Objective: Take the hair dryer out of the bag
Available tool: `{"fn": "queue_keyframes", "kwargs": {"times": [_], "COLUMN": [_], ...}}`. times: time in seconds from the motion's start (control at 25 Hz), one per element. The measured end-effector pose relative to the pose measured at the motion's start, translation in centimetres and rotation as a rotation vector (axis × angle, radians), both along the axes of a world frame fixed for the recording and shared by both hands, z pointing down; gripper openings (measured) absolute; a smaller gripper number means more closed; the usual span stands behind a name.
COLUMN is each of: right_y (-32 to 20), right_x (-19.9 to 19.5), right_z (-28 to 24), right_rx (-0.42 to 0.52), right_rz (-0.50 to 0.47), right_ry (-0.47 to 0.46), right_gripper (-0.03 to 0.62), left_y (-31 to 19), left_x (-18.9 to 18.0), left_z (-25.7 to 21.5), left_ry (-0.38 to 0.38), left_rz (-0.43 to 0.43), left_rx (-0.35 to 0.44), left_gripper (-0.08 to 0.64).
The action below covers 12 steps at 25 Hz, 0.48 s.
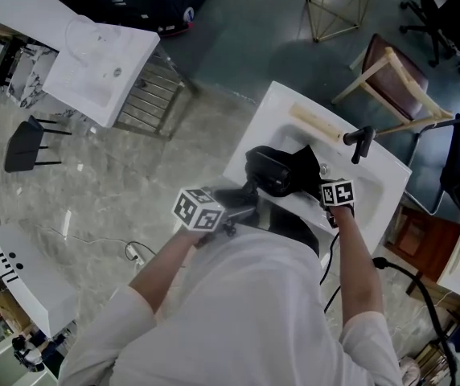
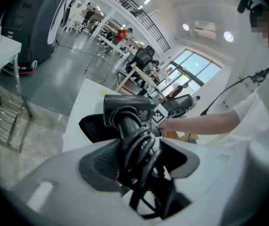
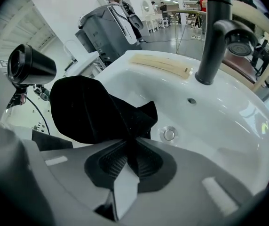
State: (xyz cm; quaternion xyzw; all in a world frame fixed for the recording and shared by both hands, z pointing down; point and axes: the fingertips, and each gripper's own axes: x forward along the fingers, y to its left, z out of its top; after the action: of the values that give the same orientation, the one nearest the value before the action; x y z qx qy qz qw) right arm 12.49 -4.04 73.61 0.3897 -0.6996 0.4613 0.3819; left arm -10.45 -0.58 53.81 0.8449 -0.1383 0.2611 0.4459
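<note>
My left gripper (image 2: 141, 171) is shut on the handle of the black hair dryer (image 2: 127, 111), whose cord is coiled round that handle. The dryer hangs in the air to the left of and above the black bag (image 3: 94, 108). My right gripper (image 3: 127, 166) is shut on a fold of the bag's cloth, over the white sink (image 3: 228, 121). In the left gripper view the bag (image 2: 93, 127) shows behind the dryer, with the right gripper's marker cube (image 2: 160, 117) beside it. From the head view both grippers, left (image 1: 244, 203) and right (image 1: 325, 180), meet at the sink's near edge.
A black faucet (image 3: 213, 36) stands at the back of the basin, with the drain (image 3: 169, 134) below it. A beige strip (image 3: 160, 64) lies on the far rim. A wooden chair (image 1: 397, 77) stands beyond the sink. A second white basin unit (image 1: 93, 67) is off to the left.
</note>
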Motion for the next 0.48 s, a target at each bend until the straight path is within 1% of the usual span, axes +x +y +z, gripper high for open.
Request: {"fn": "queue_keyframes", "kwargs": {"times": [0.2, 0.28, 0.48], "right_y": [0.6, 0.8, 1.0], "right_x": [0.4, 1.0, 2.4], "right_z": [-2.1, -3.4, -7.2], "right_rx": [0.047, 0.087, 0.211], "right_rz": [0.089, 0.129, 0.233], "right_ry": [0.027, 0.039, 0.038], "right_gripper": [0.152, 0.166, 0.166], "left_y": [-0.5, -0.6, -1.1], "left_x": [-0.2, 0.0, 1.1], "left_z": [-0.3, -0.4, -0.5], "left_ry": [0.023, 0.035, 0.067], "left_rz": [0.023, 0.033, 0.034], "left_rx": [0.030, 0.039, 0.051], "left_gripper": [0.256, 0.256, 0.256]}}
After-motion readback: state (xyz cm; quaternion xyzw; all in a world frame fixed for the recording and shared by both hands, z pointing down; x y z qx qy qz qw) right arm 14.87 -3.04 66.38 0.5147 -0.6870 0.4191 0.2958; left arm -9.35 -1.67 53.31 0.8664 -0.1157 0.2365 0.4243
